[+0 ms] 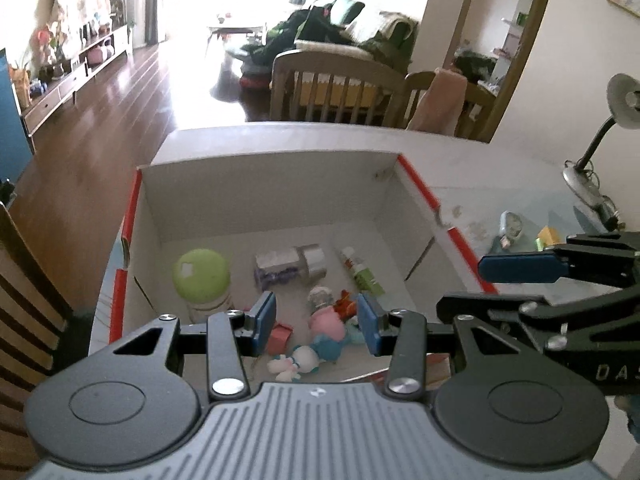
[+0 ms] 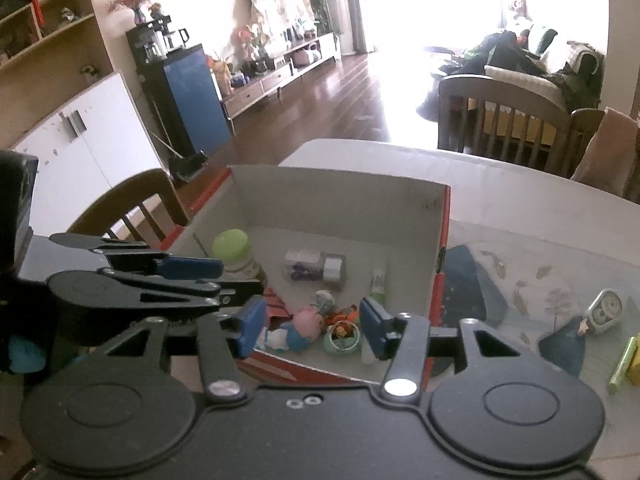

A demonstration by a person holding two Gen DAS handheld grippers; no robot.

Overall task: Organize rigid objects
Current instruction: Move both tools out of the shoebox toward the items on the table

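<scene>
A white cardboard box with red edges (image 1: 256, 196) (image 2: 340, 204) stands on the table. Inside lie a bottle with a green cap (image 1: 202, 276) (image 2: 232, 246), a clear jar with a silver lid (image 1: 292, 266) (image 2: 316, 266), a green-and-white tube (image 1: 362, 270) (image 2: 378, 280), a pink pig figure (image 1: 326, 320) (image 2: 308, 320) and several small toys. My left gripper (image 1: 316, 326) is open and empty above the box's near side. My right gripper (image 2: 314, 330) is open and empty above the near rim. Each gripper shows in the other's view.
On the table right of the box lie a small grey clock-like object (image 2: 606, 310) (image 1: 510, 228), a green pen (image 2: 622, 362), a yellow item (image 1: 548, 236) and a desk lamp (image 1: 592, 160). Wooden chairs (image 2: 132, 208) (image 1: 340, 80) stand around the table.
</scene>
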